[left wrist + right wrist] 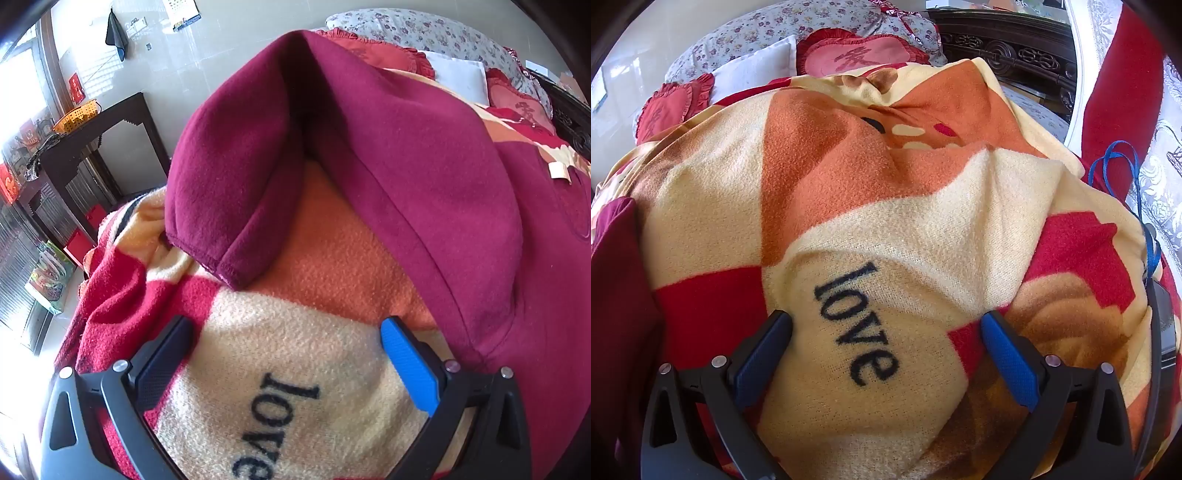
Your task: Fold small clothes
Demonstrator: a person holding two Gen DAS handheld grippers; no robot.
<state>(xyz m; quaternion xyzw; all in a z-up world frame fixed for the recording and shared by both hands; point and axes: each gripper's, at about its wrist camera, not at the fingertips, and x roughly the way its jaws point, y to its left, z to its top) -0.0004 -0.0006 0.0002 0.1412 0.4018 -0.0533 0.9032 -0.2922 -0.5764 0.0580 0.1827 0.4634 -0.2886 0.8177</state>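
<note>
Maroon top (424,166) lies on the blanket (295,332), just past the word "love" (273,424), one sleeve (229,192) flopped over. Your left fingers (286,354) are spread wide, holding nothing; so are your right fingers (886,343). Pinch the sleeve hem and fold it flat onto the top. Far beyond the sleeve, a yellow basket (75,116) sits on a dark counter (110,122); you can't see inside it.

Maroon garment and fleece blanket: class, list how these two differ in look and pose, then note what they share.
1. The maroon garment is one plain colour; the fleece blanket is patterned in cream, orange and red, with "love" printed on it.
2. The garment lies on top with its sleeve humped up; the blanket is spread beneath.
Shared: both are soft fabric, and neither claw grips them.
</note>
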